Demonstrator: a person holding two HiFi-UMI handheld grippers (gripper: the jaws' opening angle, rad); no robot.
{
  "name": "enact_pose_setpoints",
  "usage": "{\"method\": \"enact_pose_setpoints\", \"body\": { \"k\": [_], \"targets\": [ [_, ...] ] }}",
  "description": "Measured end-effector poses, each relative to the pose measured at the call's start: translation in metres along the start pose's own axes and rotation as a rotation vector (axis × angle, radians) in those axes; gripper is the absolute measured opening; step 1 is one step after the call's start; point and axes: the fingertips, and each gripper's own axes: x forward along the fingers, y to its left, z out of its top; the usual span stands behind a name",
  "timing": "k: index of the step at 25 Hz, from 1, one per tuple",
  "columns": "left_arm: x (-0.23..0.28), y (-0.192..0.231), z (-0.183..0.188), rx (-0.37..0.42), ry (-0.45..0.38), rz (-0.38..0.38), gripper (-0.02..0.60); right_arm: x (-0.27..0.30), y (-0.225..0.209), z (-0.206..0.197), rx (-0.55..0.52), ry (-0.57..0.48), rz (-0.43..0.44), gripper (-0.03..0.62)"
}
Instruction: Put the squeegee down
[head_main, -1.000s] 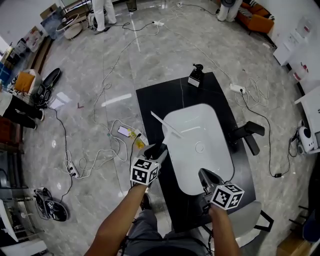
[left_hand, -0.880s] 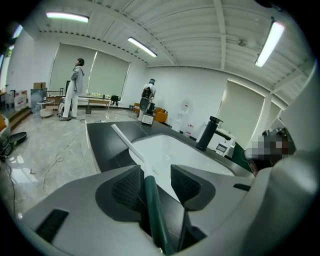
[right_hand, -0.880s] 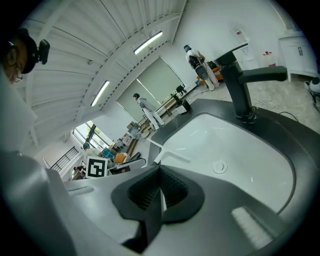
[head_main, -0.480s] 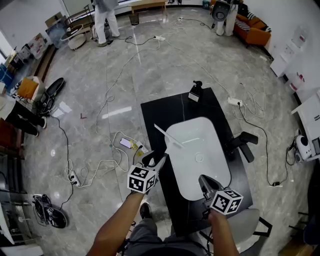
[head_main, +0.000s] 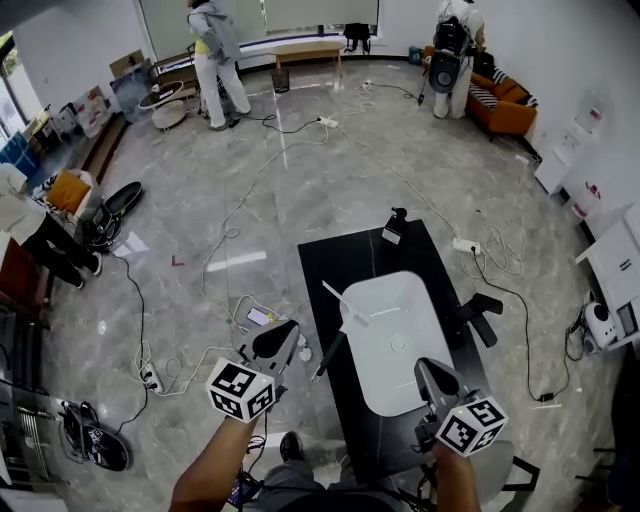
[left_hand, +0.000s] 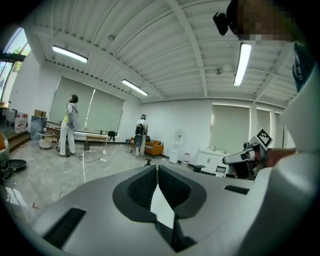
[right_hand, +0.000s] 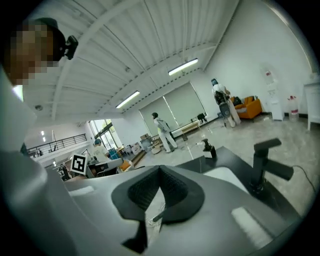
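Observation:
The squeegee (head_main: 345, 304), a white blade on a dark handle, lies on the black table (head_main: 345, 255) against the left rim of the white basin (head_main: 405, 345); no gripper touches it. My left gripper (head_main: 290, 332) hangs left of the table over the floor. Its jaws are closing with nothing between them, and in the left gripper view the left gripper (left_hand: 157, 168) has its tips together. My right gripper (head_main: 426, 366) hovers near the basin's near right corner. In the right gripper view the right gripper (right_hand: 160, 169) is shut and holds nothing.
A black faucet (head_main: 480, 305) stands at the basin's right, and a small black device (head_main: 396, 228) at the table's far end. Cables and a power strip (head_main: 230, 300) trail over the marble floor. People stand far back (head_main: 215, 50). White cabinets (head_main: 610, 260) line the right side.
Both grippers have risen and drawn back toward me. The left one has swung left, away from the squeegee, and its jaws have come together. The squeegee stays on the table.

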Motion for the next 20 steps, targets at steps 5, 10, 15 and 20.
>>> {"method": "enact_pose_setpoints", "body": {
  "k": [5,10,15,20],
  "targets": [
    [-0.075,-0.012,0.066,0.07,-0.099,-0.02,0.006,-0.032,0.08,0.06,-0.208,-0.087,0.095,0.009],
    [-0.144,-0.02,0.114,0.143,-0.162,-0.022,0.005,-0.058,0.15,0.092,-0.385,-0.104,0.157,0.006],
    [-0.197,-0.013,0.132,0.168,-0.2,-0.006,0.006,-0.076,0.188,0.101,-0.402,-0.124,0.173,0.006],
    [-0.235,0.003,0.129,0.164,-0.218,0.019,0.006,-0.082,0.21,0.089,-0.414,-0.103,0.161,0.006]
  ]
}}
